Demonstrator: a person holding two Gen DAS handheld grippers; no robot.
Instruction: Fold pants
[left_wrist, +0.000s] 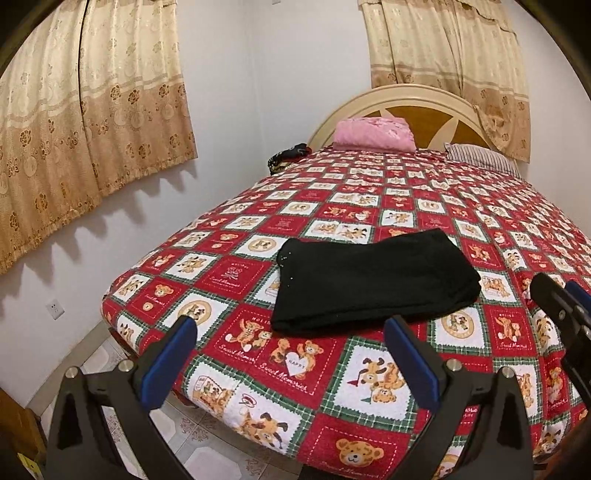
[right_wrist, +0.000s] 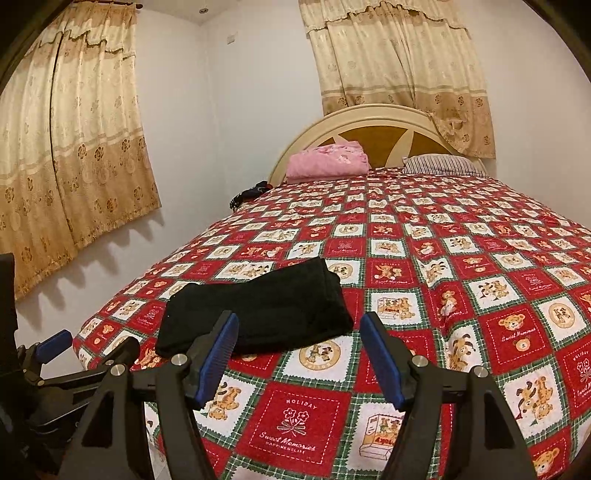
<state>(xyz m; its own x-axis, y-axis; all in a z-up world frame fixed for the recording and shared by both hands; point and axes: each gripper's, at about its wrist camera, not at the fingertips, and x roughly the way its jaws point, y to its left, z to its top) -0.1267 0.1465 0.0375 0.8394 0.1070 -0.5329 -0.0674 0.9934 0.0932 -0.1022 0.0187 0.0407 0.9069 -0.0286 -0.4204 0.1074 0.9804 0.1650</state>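
Folding: pants (left_wrist: 373, 284) lie as a compact black stack near the bed's (left_wrist: 461, 206) foot edge; apparently done.
Grippers: left gripper (left_wrist: 291, 354) and right gripper (right_wrist: 300, 349) both wide, empty.

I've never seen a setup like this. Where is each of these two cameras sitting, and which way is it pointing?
Left wrist view: sits on the left claw, near the bed's foot corner, facing the headboard; its own open blue-padded fingers show, plus the right claw at the right edge.
Right wrist view: sits on the right claw, further right, facing the same way; its open fingers show, with the left claw at lower left.
Shared: folded black pants on the teddy-bear bedspread, pink bundle, striped pillow, curtains.
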